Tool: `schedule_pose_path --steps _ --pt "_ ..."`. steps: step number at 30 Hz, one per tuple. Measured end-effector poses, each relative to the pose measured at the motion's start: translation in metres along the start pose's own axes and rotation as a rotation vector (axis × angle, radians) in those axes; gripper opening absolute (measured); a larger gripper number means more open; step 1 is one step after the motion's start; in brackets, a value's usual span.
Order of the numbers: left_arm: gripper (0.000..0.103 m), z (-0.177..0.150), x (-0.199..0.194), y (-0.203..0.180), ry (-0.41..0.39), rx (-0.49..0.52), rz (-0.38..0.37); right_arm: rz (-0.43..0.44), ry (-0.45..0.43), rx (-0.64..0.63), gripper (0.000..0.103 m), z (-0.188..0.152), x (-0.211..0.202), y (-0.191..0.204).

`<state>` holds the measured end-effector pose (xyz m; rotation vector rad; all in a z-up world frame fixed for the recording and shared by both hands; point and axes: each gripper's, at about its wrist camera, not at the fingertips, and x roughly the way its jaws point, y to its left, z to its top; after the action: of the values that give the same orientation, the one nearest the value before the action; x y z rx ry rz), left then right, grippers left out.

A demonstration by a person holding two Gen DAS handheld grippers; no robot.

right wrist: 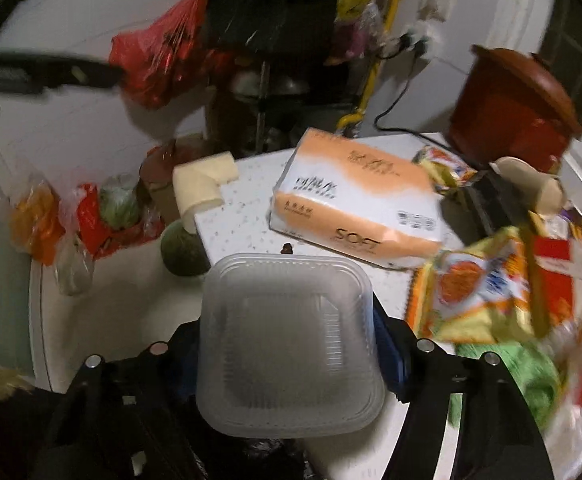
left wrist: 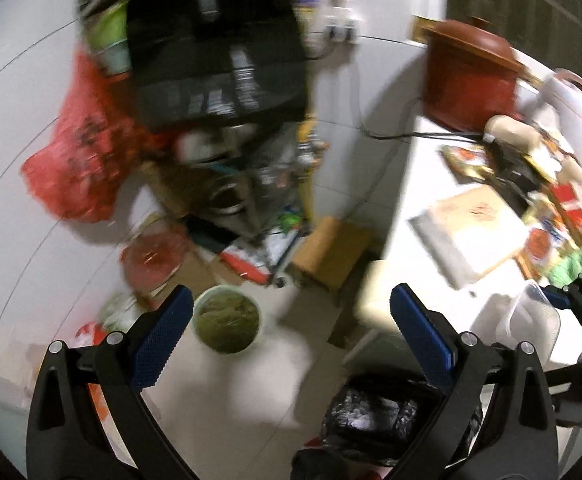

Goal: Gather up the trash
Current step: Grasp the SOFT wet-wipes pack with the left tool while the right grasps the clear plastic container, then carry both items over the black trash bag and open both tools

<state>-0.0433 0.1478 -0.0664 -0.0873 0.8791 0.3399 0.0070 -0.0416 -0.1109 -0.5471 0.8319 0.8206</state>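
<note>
Clear plastic container [right wrist: 291, 344] gripped by the right gripper [right wrist: 291, 364] at the near edge of the white table [right wrist: 247, 216].

Its blue pads press the container's two sides, and the tub, which looks empty, is tilted toward the camera, hiding most of the fingers. Below it, in the left wrist view, a bin lined with a black bag [left wrist: 375, 416] sits on the floor beside the table. The left gripper [left wrist: 291, 344] hangs over the floor with its fingers spread wide, holding nothing. Behind the container on the table lie one orange-and-white tissue pack [right wrist: 355, 200], a heap of colourful snack wrappers [right wrist: 503, 292] and one red lidded pot [right wrist: 515, 108]. One green bowl [left wrist: 227, 318] of greenish stuff stands on the floor.
</note>
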Motion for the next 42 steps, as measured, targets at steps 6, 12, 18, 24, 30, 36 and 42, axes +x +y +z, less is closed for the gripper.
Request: schedule_pose_path --steps 6,12,18,24,30,36,42 --pt "0.096 0.015 0.018 -0.076 -0.207 0.471 -0.237 -0.019 -0.068 0.175 0.069 -0.022 -0.064 -0.018" --pt "0.096 0.034 0.058 -0.119 -0.205 0.842 -0.411 -0.083 -0.064 0.342 0.069 -0.048 -0.091 -0.023" --pt "0.096 0.043 0.080 -0.119 -0.095 0.901 -0.617 -0.134 -0.051 0.443 0.070 -0.060 -0.094 -0.015" --pt "0.095 0.037 0.110 -0.138 -0.010 0.988 -0.636 -0.157 -0.023 0.473 0.070 -0.058 -0.085 -0.004" --pt "0.077 0.034 0.117 -0.142 -0.008 0.959 -0.632 -0.176 -0.025 0.501 0.070 -0.055 -0.082 0.001" --pt "0.067 0.037 0.091 -0.117 -0.017 0.847 -0.690 -0.180 -0.045 0.509 0.070 -0.054 -0.089 0.001" --pt "0.067 -0.001 0.013 -0.077 -0.048 0.804 -0.787 -0.149 -0.008 0.468 0.070 -0.069 -0.100 0.012"
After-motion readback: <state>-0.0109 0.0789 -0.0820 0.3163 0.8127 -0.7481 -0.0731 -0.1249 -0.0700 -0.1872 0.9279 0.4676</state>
